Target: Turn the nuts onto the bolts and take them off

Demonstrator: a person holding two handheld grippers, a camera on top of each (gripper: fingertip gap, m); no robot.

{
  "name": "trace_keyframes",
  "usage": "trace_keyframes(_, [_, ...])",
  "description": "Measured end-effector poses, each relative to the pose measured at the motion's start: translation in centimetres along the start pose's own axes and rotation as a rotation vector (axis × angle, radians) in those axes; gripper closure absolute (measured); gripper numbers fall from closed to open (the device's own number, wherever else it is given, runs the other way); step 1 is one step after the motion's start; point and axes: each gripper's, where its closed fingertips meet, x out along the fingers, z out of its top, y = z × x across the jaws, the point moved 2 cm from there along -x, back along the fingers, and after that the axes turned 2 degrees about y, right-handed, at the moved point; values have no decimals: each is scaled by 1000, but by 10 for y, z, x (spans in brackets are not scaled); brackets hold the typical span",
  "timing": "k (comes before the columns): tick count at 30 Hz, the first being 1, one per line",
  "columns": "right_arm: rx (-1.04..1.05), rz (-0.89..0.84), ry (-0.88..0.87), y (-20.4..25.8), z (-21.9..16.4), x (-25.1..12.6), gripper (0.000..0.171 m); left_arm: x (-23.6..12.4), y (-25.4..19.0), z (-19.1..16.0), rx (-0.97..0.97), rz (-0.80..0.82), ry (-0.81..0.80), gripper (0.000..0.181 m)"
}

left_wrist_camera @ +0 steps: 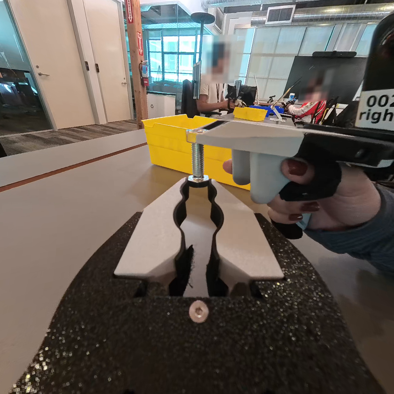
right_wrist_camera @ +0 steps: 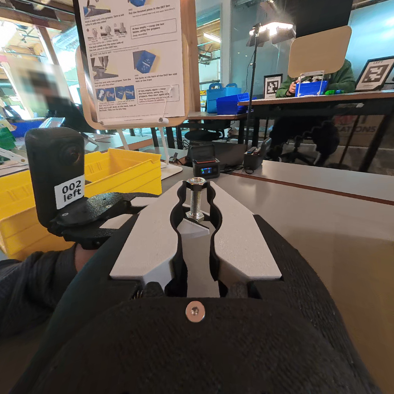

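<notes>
left gripper (left_wrist_camera: 198,181) clamps small silver hex nut (left_wrist_camera: 197,178); right gripper (right_wrist_camera: 195,185) clamps head of upright silver threaded steel bolt (right_wrist_camera: 195,200), above grey desk (left_wrist_camera: 64,213).

bolt (left_wrist_camera: 197,160): bright plated metal, threaded, glossy | nut (left_wrist_camera: 197,178): same shiny metal | left gripper (left_wrist_camera: 198,187): fingers (left_wrist_camera: 157,230) matt grey plastic, finely grained; base rough black, speckled | bin (left_wrist_camera: 170,145): smooth glossy yellow plastic | table (left_wrist_camera: 74,213): smooth matt grey | sleeve (left_wrist_camera: 351,241): ribbed blue-grey cloth

Office: pale doors (left_wrist_camera: 70,64), desks (right_wrist_camera: 319,100), seemingly carpeted floor (left_wrist_camera: 64,136).
</notes>
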Motion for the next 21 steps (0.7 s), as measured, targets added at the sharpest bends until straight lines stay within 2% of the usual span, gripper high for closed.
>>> trace_keyframes(2, [0, 13, -11, 0, 1, -1, 153, 0, -1, 0, 4, -3, -1, 166])
trace_keyframes(6, [-37, 25, -70, 3, 11, -5, 140, 0, 0, -1, 3, -2, 5, 166])
trace_keyframes(8, [-51, 41, -44, 4, 10, -4, 137, 0, 0, -1, 10, -1, 7, 166])
trace_keyframes(13, [-34, 164, 20, 12, 7, 2, 112, 2, -6, -2, 54, -28, 23, 166])
trace_keyframes(17, [-34, 228, 55, 20, 3, 1, 107, 3, -9, -4, 79, -35, 35, 166])
trace_keyframes(21, [-68, 232, 54, 21, 3, -6, 109, 1, 1, -2, 14, -4, 21, 166])
